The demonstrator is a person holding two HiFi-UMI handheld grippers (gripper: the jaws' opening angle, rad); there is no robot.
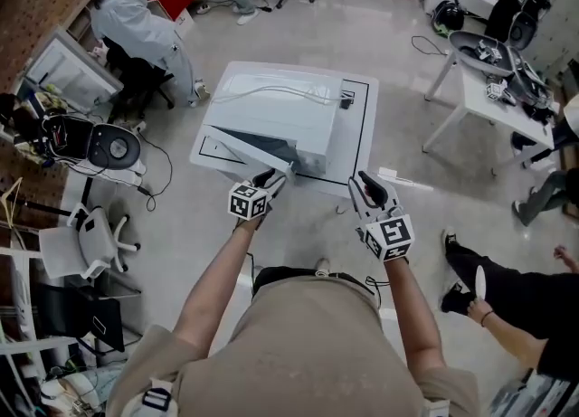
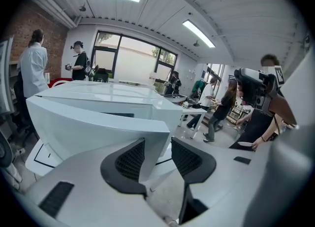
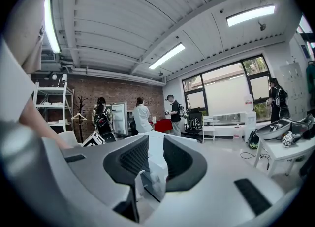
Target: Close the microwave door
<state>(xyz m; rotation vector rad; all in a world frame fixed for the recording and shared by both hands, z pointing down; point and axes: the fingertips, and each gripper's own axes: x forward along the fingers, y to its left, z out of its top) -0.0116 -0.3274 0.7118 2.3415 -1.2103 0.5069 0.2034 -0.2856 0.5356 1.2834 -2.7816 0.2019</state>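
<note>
Microwave point(image 1: 285, 108) on surface point(image 1: 360, 133); door point(image 1: 242, 146) ajar at front left, its edge between jaws of left hand-held gripper point(image 1: 274, 176) – right hand-held gripper point(image 1: 366, 182) further right.

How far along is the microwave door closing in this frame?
Done: nothing yet; the door stands partly open, angled out from the microwave. In hand: the left gripper has its open jaws around the door's free edge; the right gripper hovers open near the front corner. Left: swing the door flush shut.

microwave point(image 1: 289, 108) cavity mostly hidden, bystander point(image 1: 517, 298) — cropped
</note>
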